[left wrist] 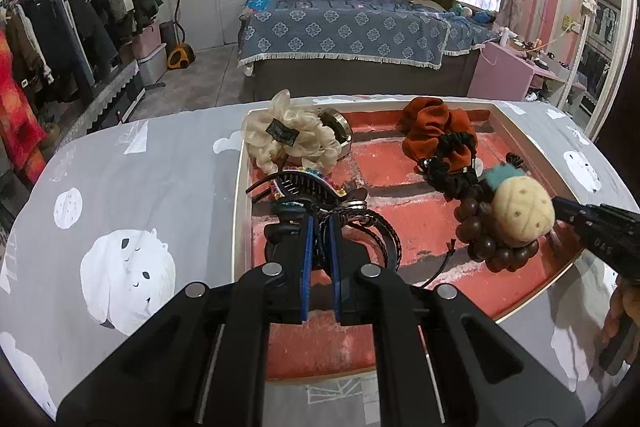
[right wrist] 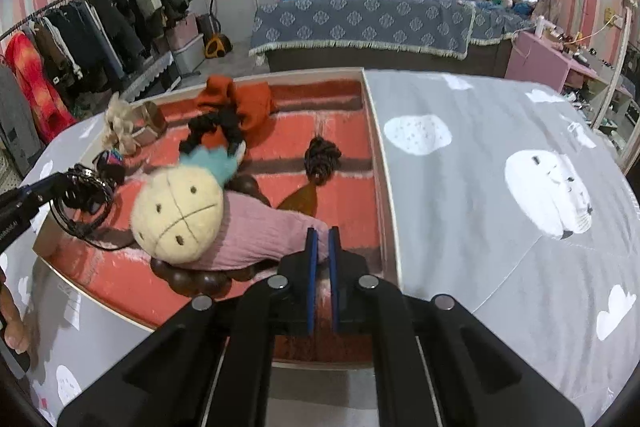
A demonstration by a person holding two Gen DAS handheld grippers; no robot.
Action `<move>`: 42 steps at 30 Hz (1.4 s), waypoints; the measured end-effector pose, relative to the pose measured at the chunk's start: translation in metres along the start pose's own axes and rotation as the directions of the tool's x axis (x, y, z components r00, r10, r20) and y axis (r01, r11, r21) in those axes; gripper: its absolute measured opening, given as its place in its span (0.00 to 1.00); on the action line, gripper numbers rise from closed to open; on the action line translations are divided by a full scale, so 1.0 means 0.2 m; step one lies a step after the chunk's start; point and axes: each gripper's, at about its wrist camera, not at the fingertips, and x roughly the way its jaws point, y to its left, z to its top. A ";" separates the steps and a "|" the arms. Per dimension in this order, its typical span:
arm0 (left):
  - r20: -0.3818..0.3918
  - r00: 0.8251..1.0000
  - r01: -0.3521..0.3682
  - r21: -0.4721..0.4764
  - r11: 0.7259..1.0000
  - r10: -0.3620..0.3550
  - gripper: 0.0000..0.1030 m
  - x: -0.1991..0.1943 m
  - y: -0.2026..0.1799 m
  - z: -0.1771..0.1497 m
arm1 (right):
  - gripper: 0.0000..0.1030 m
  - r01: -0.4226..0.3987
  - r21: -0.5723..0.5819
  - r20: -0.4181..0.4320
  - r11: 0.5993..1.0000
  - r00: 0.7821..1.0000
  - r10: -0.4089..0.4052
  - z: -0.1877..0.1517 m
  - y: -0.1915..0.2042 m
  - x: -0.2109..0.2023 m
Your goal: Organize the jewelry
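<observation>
Left wrist view: the left gripper [left wrist: 320, 227] is seen over the near left part of a shallow white-rimmed tray [left wrist: 241, 187] lined with a red brick-pattern mat. Its fingers are nearly closed on a bundle of black braided cords [left wrist: 374, 233] with metal rings. Just beyond lies a black hair claw [left wrist: 304, 185] with coloured beads, then a cream scrunchie [left wrist: 288, 137]. An orange scrunchie [left wrist: 436, 123] lies at the far side.

Right wrist view: the right gripper [right wrist: 322, 247] is nearly closed on the pink fabric of a pineapple plush hair tie [right wrist: 178, 215], which rests on a brown bead bracelet [right wrist: 196, 279] in the tray. The tray sits on a grey cloud-print table [right wrist: 500, 227].
</observation>
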 end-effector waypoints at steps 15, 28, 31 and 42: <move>0.056 0.998 -0.035 -0.044 0.998 0.037 0.70 -0.25 0.04 -0.03 | 0.75 -0.025 0.007 0.105 1.000 0.994 0.024 0.00 0.01 -0.29; 0.201 0.976 -0.063 -0.080 0.995 0.078 0.95 -0.71 0.08 -0.30 | 0.96 -0.019 -0.013 0.278 1.000 0.960 0.022 -0.35 0.10 -0.78; 0.233 0.967 -0.089 -0.059 0.994 0.101 0.95 -0.82 0.05 -0.42 | 0.96 -0.014 -0.011 0.305 1.000 0.952 0.016 -0.45 0.12 -0.86; 0.303 0.940 -0.115 -0.154 0.981 0.158 0.95 -1.08 0.01 -0.76 | 0.96 0.017 0.002 0.343 1.000 0.939 -0.016 -0.77 0.20 -1.01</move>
